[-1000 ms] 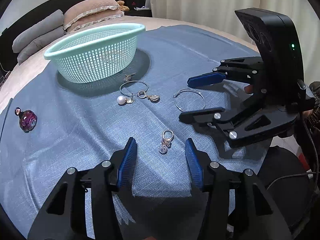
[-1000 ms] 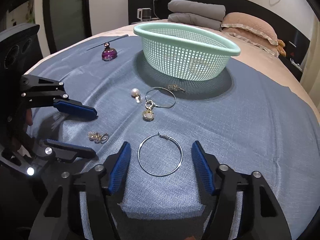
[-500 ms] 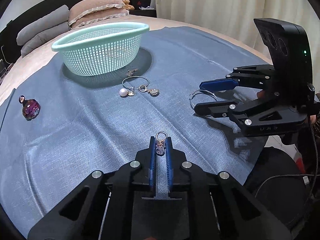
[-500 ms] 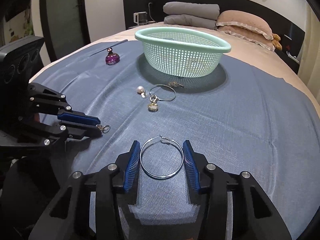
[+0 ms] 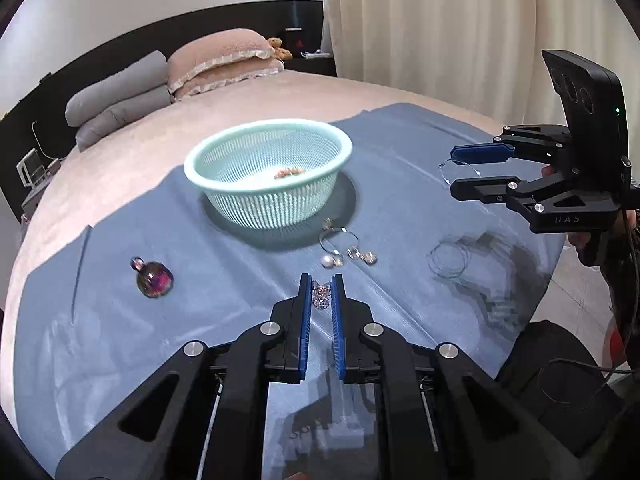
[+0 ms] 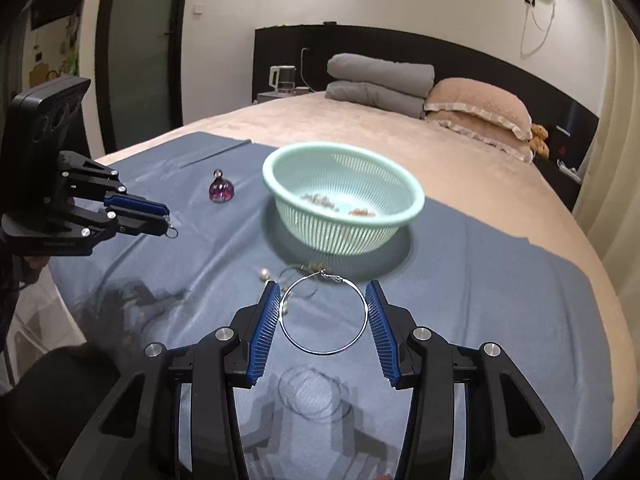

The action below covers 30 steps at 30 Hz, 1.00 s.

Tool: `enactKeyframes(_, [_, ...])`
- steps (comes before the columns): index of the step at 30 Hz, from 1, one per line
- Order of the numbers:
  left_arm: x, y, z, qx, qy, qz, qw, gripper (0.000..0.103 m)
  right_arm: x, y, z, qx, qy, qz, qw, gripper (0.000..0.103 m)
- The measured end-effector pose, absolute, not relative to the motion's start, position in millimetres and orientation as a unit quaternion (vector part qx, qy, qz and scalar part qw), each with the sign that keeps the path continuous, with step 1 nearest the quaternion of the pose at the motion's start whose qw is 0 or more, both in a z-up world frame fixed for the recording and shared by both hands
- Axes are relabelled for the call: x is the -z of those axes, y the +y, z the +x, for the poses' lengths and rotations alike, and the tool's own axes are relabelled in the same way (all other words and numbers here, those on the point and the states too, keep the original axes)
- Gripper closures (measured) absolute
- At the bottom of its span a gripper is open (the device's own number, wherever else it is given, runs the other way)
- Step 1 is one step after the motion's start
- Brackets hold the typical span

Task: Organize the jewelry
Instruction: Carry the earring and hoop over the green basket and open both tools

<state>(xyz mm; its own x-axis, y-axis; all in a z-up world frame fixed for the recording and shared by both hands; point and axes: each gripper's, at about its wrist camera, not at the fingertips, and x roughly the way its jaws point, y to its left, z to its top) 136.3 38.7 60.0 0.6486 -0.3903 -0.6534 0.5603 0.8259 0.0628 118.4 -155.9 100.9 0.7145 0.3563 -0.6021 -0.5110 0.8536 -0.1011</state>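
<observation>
My left gripper (image 5: 321, 294) is shut on a small crystal earring (image 5: 320, 295) and holds it above the blue cloth; it also shows in the right wrist view (image 6: 162, 220). My right gripper (image 6: 323, 312) is shut on a large silver hoop earring (image 6: 323, 352), lifted off the cloth; it also shows in the left wrist view (image 5: 460, 174). A mint green basket (image 5: 268, 172) stands ahead on the cloth with a few pieces inside. A pearl earring (image 5: 328, 262), a hoop (image 5: 338, 234) and a charm (image 5: 366, 256) lie in front of the basket.
A purple perfume bottle (image 5: 154, 278) stands on the cloth at the left. The blue cloth (image 5: 400, 208) covers the foot of a beige bed. Pillows (image 5: 224, 60) and folded grey bedding (image 5: 120, 98) lie at the headboard. Curtains (image 5: 432, 24) hang at the right.
Both grippers have lifted their earrings off the cloth. The right gripper closed on the large hoop. The views now look down into the basket from higher up.
</observation>
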Motion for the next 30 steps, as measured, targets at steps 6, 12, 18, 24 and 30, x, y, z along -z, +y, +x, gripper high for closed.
enactKeyframes(6, [-117.1, 41.0, 169.1, 0.26, 0.286, 0.134, 0.912, 0.093, -166.6, -153.1, 152.2, -0.233, 0.239, -0.143, 0.932, 0.062])
enactKeyframes(12, [-153.6, 33.9, 217.0, 0.255, 0.266, 0.117, 0.922, 0.093, -211.7, -146.3, 189.9, -0.241, 0.201, -0.136, 0.94, 0.061])
enactKeyframes(18, [-153.5, 20.5, 267.0, 0.243, 0.278, 0.107, 0.923, 0.093, -199.1, -131.3, 232.0, -0.246, 0.215, -0.143, 0.934, 0.061])
enactKeyframes(24, [-124.4, 3.6, 309.8, 0.24, 0.312, 0.094, 0.914, 0.093, -148.3, -115.9, 270.8, -0.254, 0.263, -0.143, 0.92, 0.061])
enactKeyframes(30, [-70.1, -4.5, 333.7, 0.238, 0.369, 0.077, 0.895, 0.093, -92.6, -104.3, 291.6, -0.256, 0.315, -0.143, 0.903, 0.061])
